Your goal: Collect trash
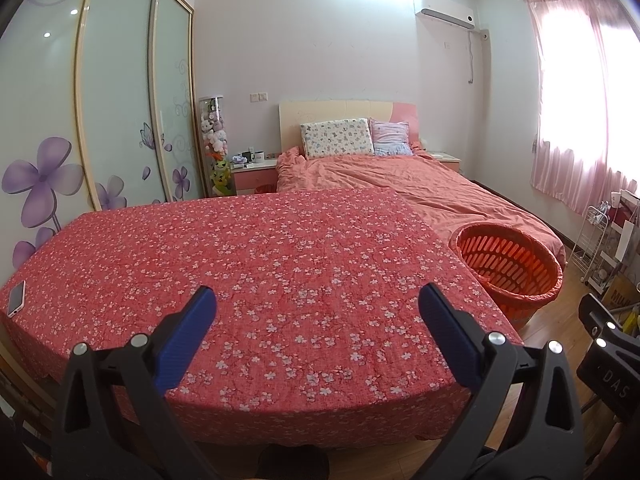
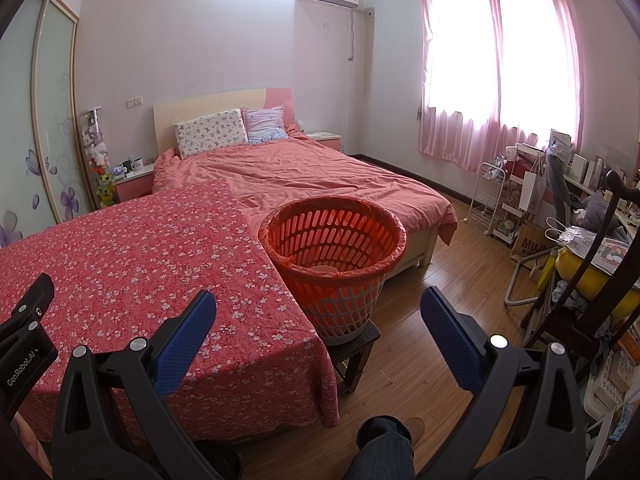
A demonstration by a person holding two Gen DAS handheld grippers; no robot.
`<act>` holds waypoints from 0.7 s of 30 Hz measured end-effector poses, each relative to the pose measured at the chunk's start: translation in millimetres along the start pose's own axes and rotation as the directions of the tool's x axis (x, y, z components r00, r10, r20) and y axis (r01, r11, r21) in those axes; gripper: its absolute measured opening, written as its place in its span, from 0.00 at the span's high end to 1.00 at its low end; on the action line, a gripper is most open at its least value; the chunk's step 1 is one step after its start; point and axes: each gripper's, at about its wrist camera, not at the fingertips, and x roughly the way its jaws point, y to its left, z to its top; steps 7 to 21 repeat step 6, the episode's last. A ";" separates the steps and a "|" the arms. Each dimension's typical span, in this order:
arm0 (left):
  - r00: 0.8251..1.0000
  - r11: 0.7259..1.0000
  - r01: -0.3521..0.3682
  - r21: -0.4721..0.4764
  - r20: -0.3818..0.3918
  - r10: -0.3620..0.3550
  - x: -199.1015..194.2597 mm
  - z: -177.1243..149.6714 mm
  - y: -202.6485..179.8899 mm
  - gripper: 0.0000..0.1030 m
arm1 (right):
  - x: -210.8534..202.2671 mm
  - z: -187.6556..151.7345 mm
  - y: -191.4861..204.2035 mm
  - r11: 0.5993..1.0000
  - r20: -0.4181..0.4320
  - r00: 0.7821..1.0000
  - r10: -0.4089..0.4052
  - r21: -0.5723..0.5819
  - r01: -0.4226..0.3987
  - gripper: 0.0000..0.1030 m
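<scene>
A slotted basket lined with an orange-red bag (image 2: 334,240) stands on a small dark stool (image 2: 356,346) just right of the table; the left wrist view shows the basket (image 1: 510,266) at the table's far right corner. Something pale lies at its bottom. The table is covered with a red floral cloth (image 1: 260,264); no loose trash shows on it. My left gripper (image 1: 318,300) hangs open over the table's near edge, nothing between its blue pads. My right gripper (image 2: 318,304) is open too, above the table's right corner and in front of the basket.
A white phone (image 1: 16,298) lies at the table's left edge. Behind the table is a bed (image 2: 304,176) with a pink cover. A cluttered chair and desk (image 2: 592,240) fill the right side, with a white wire rack (image 2: 490,196) by the curtain. A person's knee (image 2: 384,444) shows below.
</scene>
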 end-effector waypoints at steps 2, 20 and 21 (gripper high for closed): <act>1.000 1.000 0.001 -0.002 -0.002 -0.001 -0.2 -0.4 0.0 0.04 | 0.6 -2.2 0.1 1.000 -0.001 1.000 0.000 0.000 0.000 0.02; 1.000 1.000 0.002 -0.002 -0.003 -0.002 -0.3 -0.3 1.1 0.04 | 0.6 -1.9 0.2 1.000 -0.001 1.000 0.000 0.000 0.000 0.02; 1.000 1.000 0.002 -0.002 -0.003 -0.002 -0.3 -0.3 1.1 0.04 | 0.6 -1.9 0.2 1.000 -0.001 1.000 0.000 0.000 0.000 0.02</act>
